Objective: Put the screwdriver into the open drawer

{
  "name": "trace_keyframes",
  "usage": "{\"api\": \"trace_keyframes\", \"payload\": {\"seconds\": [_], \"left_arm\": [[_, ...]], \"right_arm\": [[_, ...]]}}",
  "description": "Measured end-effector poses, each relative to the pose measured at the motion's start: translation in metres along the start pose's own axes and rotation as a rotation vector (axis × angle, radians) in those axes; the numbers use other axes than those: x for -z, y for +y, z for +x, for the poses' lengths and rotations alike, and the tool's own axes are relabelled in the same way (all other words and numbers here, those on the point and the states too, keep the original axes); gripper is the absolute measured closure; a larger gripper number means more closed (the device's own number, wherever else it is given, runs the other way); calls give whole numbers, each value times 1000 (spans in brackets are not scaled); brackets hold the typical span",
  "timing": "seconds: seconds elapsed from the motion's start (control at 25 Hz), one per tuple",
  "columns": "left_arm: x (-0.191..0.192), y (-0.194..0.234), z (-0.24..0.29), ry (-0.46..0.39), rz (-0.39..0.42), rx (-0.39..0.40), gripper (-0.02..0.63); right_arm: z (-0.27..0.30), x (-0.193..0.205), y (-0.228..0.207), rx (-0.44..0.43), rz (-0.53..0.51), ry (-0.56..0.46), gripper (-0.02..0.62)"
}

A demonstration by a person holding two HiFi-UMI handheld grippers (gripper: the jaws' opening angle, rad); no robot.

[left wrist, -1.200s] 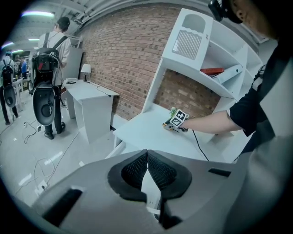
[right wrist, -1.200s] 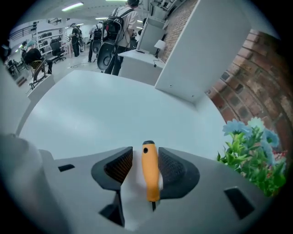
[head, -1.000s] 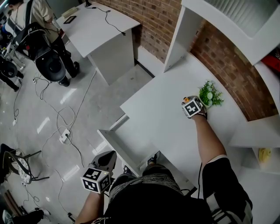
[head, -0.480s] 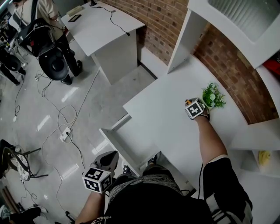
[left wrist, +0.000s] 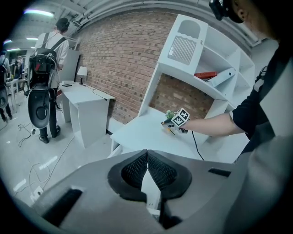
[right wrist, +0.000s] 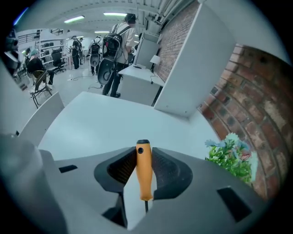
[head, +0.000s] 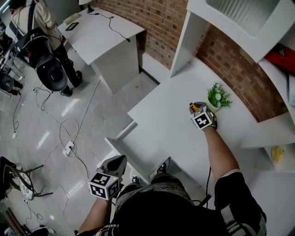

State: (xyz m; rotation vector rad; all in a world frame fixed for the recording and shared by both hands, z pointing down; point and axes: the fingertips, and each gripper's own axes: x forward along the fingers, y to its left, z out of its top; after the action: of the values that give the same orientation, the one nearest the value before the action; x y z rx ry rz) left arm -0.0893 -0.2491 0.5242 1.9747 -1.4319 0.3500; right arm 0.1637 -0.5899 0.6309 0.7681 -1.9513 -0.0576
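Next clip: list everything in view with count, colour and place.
screwdriver: one, orange handle, in the right jaws
plant: one, green, on the desk by the brick wall
desk: one, white, centre
drawer: one, white, open, desk's left side
side table: one, white, far left
shelf unit: one, white, above the desk
power strip: one, white, on the floor
bystander: one, light top, beside the side table
left hand-held gripper: one, grey, shut, empty, near the drawer
right hand-held gripper: one, grey, jaws just closed on the screwdriver

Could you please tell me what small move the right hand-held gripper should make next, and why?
Probably carry the right hand-held gripper toward the open drawer, since its jaws have just closed on the orange screwdriver beside the plant.
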Motion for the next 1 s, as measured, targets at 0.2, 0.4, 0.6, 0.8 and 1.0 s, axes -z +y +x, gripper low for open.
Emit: {"api": "trace_keyframes", "payload": {"seconds": [0.2, 0.4, 0.6, 0.8, 1.0], "left_arm": [[-6, -2, -5, -6, 40, 43, 588], [-13, 2, -13, -26, 75, 79, 588], [-12, 4, -21, -25, 104, 125, 588], [-8, 2, -27, -15, 132, 167, 588], [-6, -1, -31, -12, 153, 214, 588]], "right_arm": [[-32, -14, 12, 18, 42, -65, 483], [-64, -28, 28, 37, 116, -126, 483], [-89, -35, 47, 55, 155, -169, 483], [-115, -35, 70, 69, 194, -190, 483], [-134, -27, 91, 82, 272, -201, 483]]}}
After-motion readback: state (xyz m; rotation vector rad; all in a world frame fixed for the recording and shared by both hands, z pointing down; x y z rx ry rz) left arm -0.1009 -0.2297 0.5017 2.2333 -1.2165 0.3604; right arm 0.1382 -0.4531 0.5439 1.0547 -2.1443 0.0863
